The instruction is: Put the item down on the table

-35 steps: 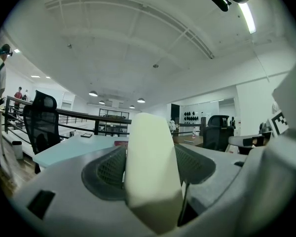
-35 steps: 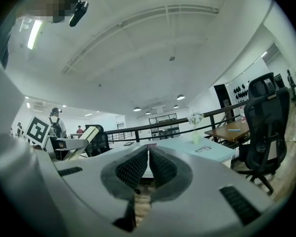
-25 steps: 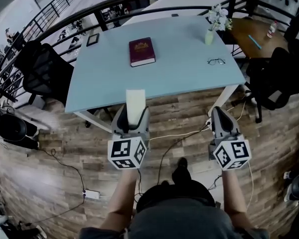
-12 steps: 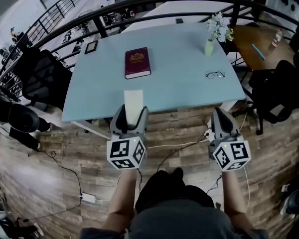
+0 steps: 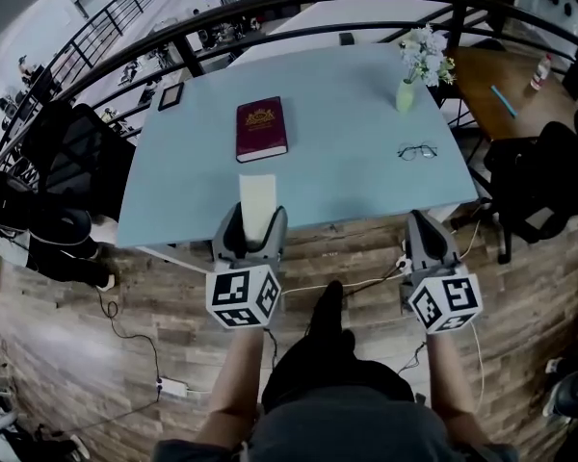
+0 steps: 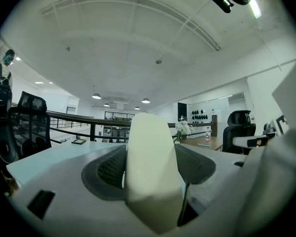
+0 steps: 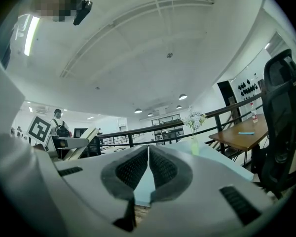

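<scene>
My left gripper (image 5: 253,221) is shut on a flat cream-coloured item (image 5: 256,202) that sticks out past its jaws, over the near edge of the pale blue table (image 5: 347,171). In the left gripper view the cream item (image 6: 150,167) fills the gap between the two dark pads. My right gripper (image 5: 426,227) hovers at the table's near right corner, shut with nothing in it; in the right gripper view its pads (image 7: 163,169) meet along a thin line.
On the table lie a dark red book (image 5: 261,129), a pair of glasses (image 5: 417,151), a vase of white flowers (image 5: 407,92) and a small dark tablet (image 5: 170,95). Black chairs (image 5: 67,152) stand left and right. A brown table (image 5: 501,80) is at the far right. Cables cross the wooden floor.
The view has shifted closer to the table; the book now sits lower in the picture. Both grippers keep their pose, the left still holding the cream item.
</scene>
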`<action>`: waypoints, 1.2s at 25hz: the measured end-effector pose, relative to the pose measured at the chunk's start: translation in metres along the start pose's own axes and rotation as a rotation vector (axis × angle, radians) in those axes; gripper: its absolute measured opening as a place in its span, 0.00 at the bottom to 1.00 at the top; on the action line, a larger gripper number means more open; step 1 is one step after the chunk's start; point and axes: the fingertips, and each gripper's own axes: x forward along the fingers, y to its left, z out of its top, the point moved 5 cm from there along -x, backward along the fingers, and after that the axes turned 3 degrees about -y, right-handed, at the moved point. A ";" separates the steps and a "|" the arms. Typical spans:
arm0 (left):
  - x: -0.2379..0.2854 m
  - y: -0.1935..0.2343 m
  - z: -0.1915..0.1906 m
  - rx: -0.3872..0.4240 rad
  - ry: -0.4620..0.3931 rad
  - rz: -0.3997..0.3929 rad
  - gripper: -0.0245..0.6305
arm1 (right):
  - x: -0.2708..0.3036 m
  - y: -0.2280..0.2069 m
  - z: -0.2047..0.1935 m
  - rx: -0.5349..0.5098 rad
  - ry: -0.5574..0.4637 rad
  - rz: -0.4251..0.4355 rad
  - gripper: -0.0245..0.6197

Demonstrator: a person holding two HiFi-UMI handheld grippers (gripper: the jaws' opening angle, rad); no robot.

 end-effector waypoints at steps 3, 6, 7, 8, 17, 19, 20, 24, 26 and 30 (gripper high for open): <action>0.020 0.005 -0.002 0.001 0.002 -0.011 0.51 | 0.015 -0.003 0.000 -0.007 0.004 -0.002 0.04; 0.043 0.012 0.000 0.000 -0.002 -0.021 0.51 | 0.034 -0.008 0.002 -0.014 0.005 -0.006 0.04; 0.051 0.014 0.000 -0.001 -0.004 -0.026 0.51 | 0.040 -0.010 0.002 -0.016 0.006 -0.009 0.04; 0.060 0.016 0.000 -0.002 -0.004 -0.031 0.51 | 0.047 -0.012 0.003 -0.017 0.006 -0.012 0.04; 0.130 0.032 0.001 -0.002 -0.003 -0.072 0.51 | 0.106 -0.027 0.001 -0.016 0.009 -0.038 0.04; 0.142 0.034 0.003 -0.004 -0.003 -0.081 0.51 | 0.115 -0.030 0.002 -0.018 0.011 -0.045 0.04; 0.147 0.036 0.004 -0.004 -0.005 -0.085 0.51 | 0.120 -0.032 0.003 -0.019 0.011 -0.048 0.04; 0.168 0.040 0.007 0.001 -0.007 -0.098 0.51 | 0.137 -0.036 0.003 -0.017 0.012 -0.056 0.04; 0.175 0.043 0.008 0.004 -0.007 -0.104 0.51 | 0.145 -0.037 0.004 -0.020 0.011 -0.056 0.04; 0.189 0.047 0.008 0.010 -0.008 -0.117 0.51 | 0.156 -0.036 0.003 -0.021 0.011 -0.055 0.04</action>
